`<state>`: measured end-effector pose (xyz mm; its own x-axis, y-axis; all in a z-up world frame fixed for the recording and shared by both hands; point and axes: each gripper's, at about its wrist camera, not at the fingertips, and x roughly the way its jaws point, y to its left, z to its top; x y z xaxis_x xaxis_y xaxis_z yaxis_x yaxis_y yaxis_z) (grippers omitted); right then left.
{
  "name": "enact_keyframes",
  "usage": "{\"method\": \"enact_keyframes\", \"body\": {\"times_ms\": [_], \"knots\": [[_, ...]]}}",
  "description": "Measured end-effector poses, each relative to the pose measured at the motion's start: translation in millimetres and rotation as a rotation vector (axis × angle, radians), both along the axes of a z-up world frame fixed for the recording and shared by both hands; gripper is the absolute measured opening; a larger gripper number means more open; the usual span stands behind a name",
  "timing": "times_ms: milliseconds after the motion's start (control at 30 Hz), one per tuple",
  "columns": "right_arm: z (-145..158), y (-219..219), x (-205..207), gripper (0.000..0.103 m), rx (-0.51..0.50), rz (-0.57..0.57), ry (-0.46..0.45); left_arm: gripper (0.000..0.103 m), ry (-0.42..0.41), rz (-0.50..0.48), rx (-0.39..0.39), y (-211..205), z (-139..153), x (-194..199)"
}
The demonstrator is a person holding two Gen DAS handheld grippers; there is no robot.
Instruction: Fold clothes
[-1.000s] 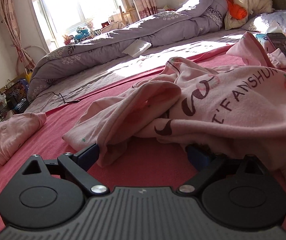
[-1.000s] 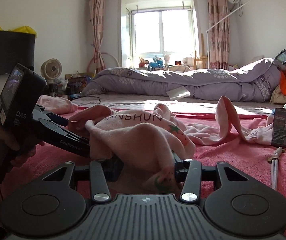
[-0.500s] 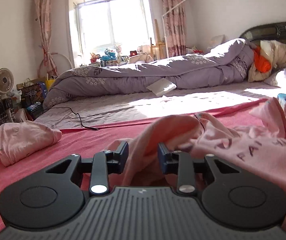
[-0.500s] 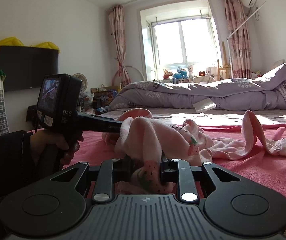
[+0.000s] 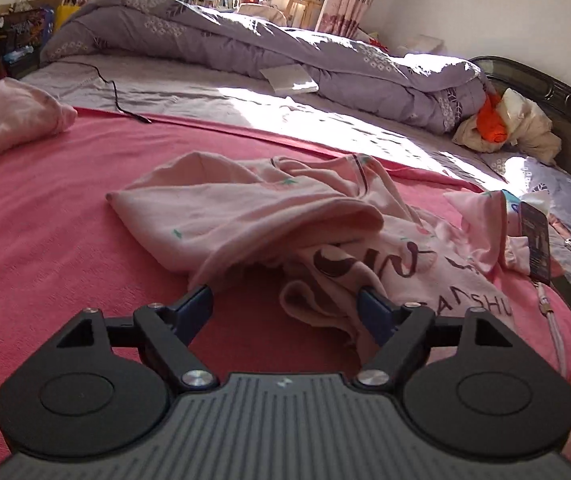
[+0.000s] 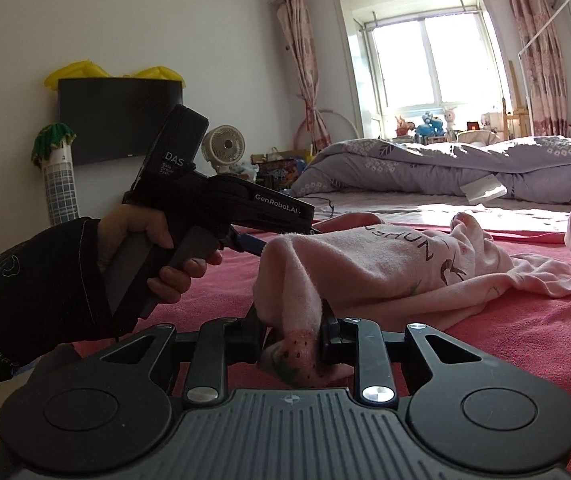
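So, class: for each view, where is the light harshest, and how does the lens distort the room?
Left wrist view: sunlight burns out the grey sheet beyond the pink garment; the headboard bows. Right wrist view: the window is blown out; its frame and the curtains lean.

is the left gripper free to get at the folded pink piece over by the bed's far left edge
Probably yes: the left gripper is open, and only bare pink sheet lies between it and the folded piece.
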<state>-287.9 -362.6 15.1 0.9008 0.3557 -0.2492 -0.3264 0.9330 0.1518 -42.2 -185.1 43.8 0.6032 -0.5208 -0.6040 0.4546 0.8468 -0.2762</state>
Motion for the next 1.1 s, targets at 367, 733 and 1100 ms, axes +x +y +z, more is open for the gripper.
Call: {"method": "enact_keyframes", "body": {"times_ms": [367, 733, 1100], "knots": [[-3.8, -6.5, -13.6, 0.051, 0.01, 0.088, 0.026, 0.049, 0.055, 0.059, -0.072, -37.9, -18.9, 12.0], [0.6, -91.6, -4.9, 0.058, 0.262, -0.231, 0.054, 0.002, -0.218, 0.292, -0.118, 21.6, 42.0, 5.0], [0.5, -69.5, 13.0, 0.054, 0.261, -0.124, 0.106, 0.062, 0.025, -0.01, -0.019, 4.7, 1.0, -13.0]]}}
